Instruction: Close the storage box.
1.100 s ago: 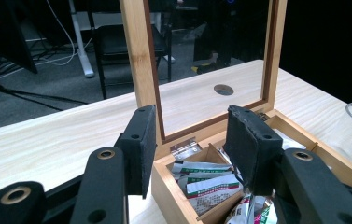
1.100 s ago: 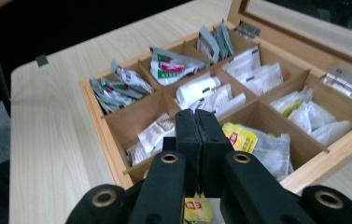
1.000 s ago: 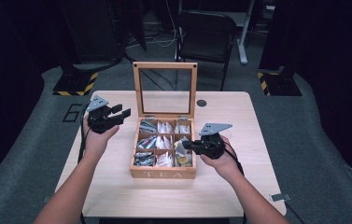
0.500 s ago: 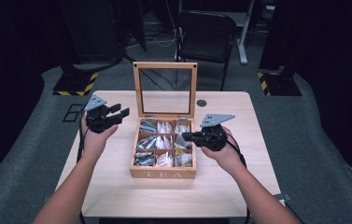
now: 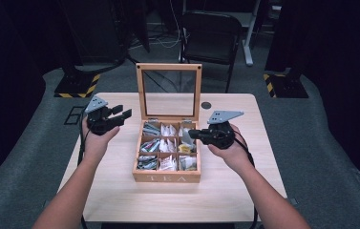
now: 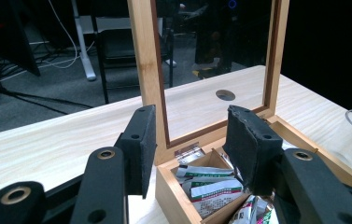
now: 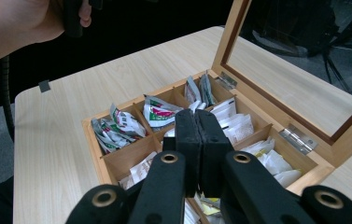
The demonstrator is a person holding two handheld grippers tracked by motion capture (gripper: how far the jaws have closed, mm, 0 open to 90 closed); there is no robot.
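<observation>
**A:** How far along is the job?

**B:** The wooden tea box (image 5: 166,177) sits mid-frame with its glass lid (image 5: 169,67) raised. No packet is visibly out. The right gripper (image 5: 191,134), jaws pressed together, hovers over the right column. The left gripper (image 5: 122,113), jaws spread and empty, waits at left.

**A:** Which way does the box point?

**B:** It is near-square, with its "TEA" front toward the frame bottom.

tea box (image 5: 165,177): pale wood, showing smooth matt finish | lid (image 5: 168,91): glass pane reflecting glossily | sachets (image 7: 158,112): paper and foil, crinkling | table (image 5: 120,200): light wood-grain, appearing matt
</observation>
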